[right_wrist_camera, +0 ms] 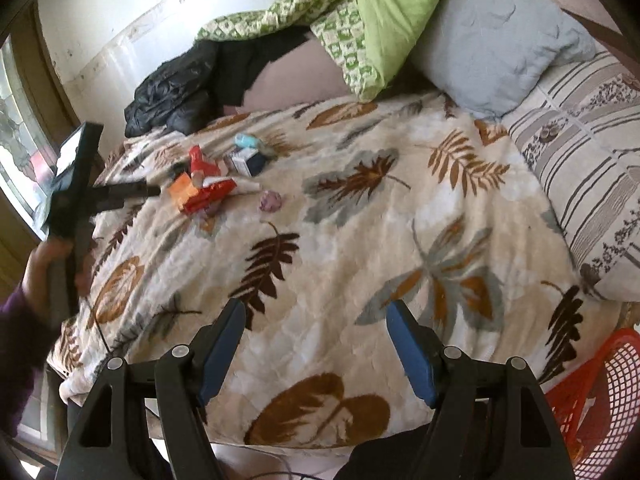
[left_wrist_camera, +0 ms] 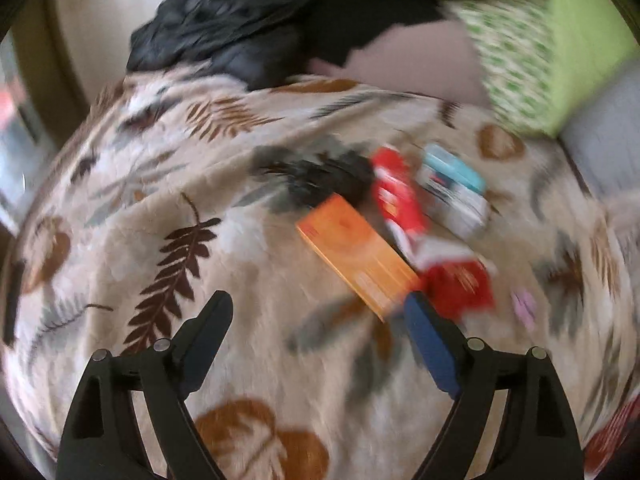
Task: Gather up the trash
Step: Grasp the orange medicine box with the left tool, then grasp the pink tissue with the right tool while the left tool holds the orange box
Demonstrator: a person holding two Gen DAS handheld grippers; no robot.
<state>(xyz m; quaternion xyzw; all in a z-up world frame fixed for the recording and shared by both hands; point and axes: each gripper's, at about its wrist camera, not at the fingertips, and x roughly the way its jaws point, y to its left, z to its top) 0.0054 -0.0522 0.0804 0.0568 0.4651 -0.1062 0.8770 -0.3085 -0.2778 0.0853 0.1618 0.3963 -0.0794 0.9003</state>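
Blue-padded fingers of your right gripper (right_wrist_camera: 316, 316) are standing apart with nothing between them, hanging over the near edge of the leaf-patterned blanket (right_wrist_camera: 360, 232) that is covering the bed. Your left gripper (left_wrist_camera: 318, 312) is also spreading its fingers wide and gripping nothing; its right finger (left_wrist_camera: 430, 344) is sitting just in front of the orange box (left_wrist_camera: 356, 256), though blur is hiding whether they are touching. Beside that box, the red wrappers (left_wrist_camera: 400, 200) and a white and teal carton (left_wrist_camera: 452, 188) are lying bunched together toward the blanket's far left part. A small pink crumpled scrap (right_wrist_camera: 271, 201) is resting just right of the pile. At the near right corner an orange mesh basket (right_wrist_camera: 596, 384) is showing. Farther back, a black jacket (right_wrist_camera: 172, 92) is lying at the far edge.
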